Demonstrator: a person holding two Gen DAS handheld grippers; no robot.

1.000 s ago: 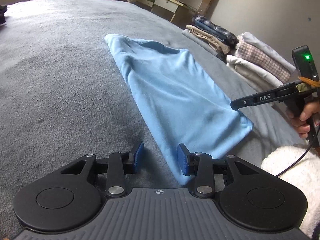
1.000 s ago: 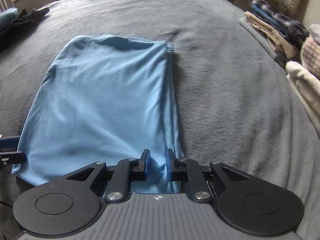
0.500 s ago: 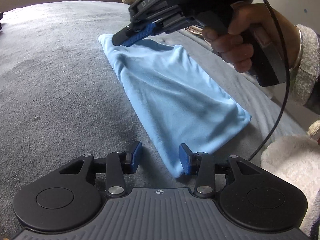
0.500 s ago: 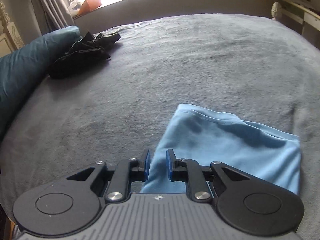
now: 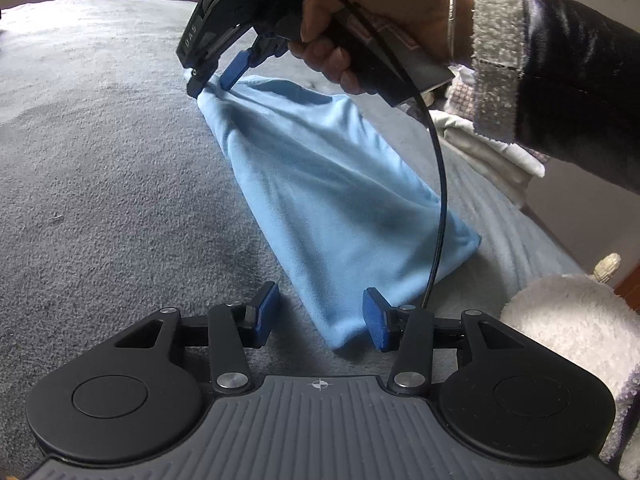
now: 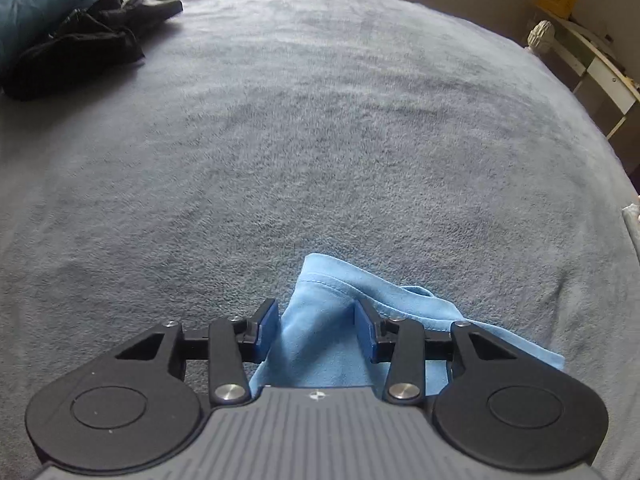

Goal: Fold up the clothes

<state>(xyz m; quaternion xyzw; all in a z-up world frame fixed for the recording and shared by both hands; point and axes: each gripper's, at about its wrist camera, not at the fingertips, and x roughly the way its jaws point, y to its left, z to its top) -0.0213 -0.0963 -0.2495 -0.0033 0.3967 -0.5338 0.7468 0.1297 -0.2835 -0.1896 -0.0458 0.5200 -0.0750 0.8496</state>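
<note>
Blue cloth (image 5: 320, 184), black clothes (image 6: 80, 40) R-cam only

We see the folded garment (image 5: 320, 184) lying on the bed (image 5: 100, 160), toward its right edge. A heap of clothes (image 6: 80, 44) sits at the far left corner against a pillow (image 6: 36, 4). Stacked laundry (image 5: 492, 148) lies beyond the garment, along the right edge.
</note>
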